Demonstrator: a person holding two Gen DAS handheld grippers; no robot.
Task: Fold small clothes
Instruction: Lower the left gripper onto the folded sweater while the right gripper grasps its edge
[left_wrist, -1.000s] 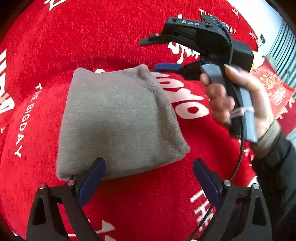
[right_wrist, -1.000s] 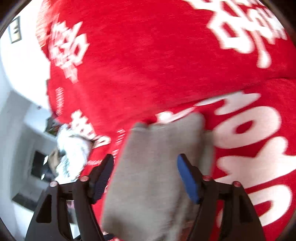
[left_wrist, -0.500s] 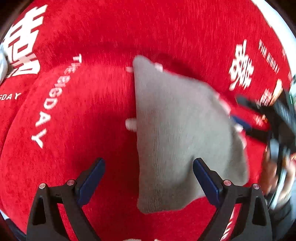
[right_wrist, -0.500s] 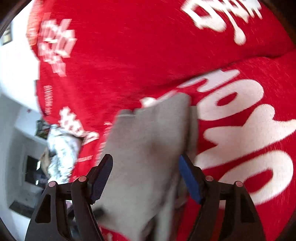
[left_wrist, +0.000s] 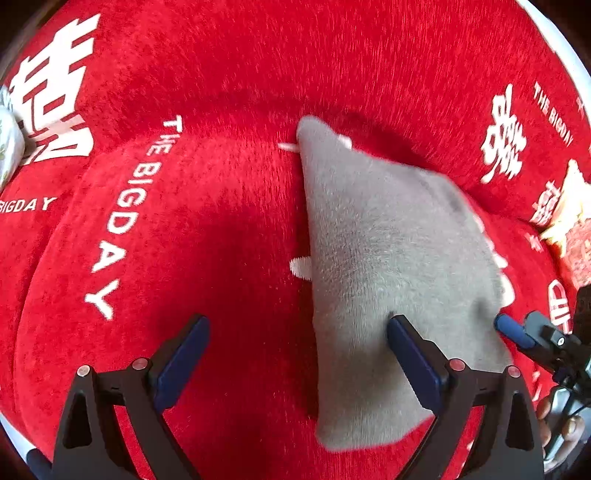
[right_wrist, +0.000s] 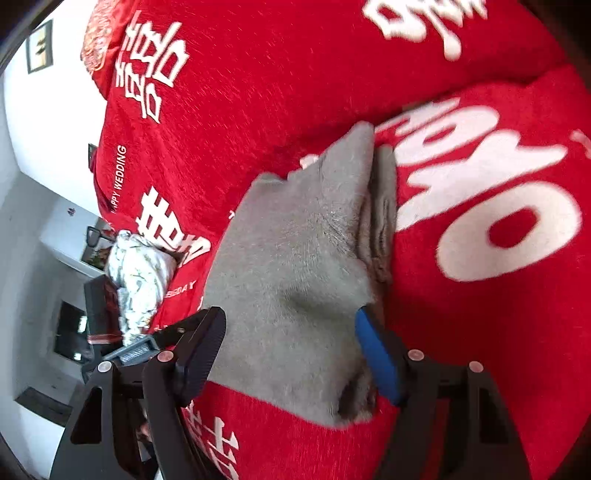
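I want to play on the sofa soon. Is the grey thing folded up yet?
Nearly, it looks like. The grey garment already lies folded in layers on the red cover. Both the left gripper and right gripper are open over it, gripping nothing. Maybe one more fold or tidying remains.

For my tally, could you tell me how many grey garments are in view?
1: the folded grey garment lies on the red cover, between both claws; others may be out of frame.

Both wrist cameras look steeply down past their own fingers, close over the red cover (left_wrist: 229, 229), sharing the grey cloth (left_wrist: 388, 258) ahead.
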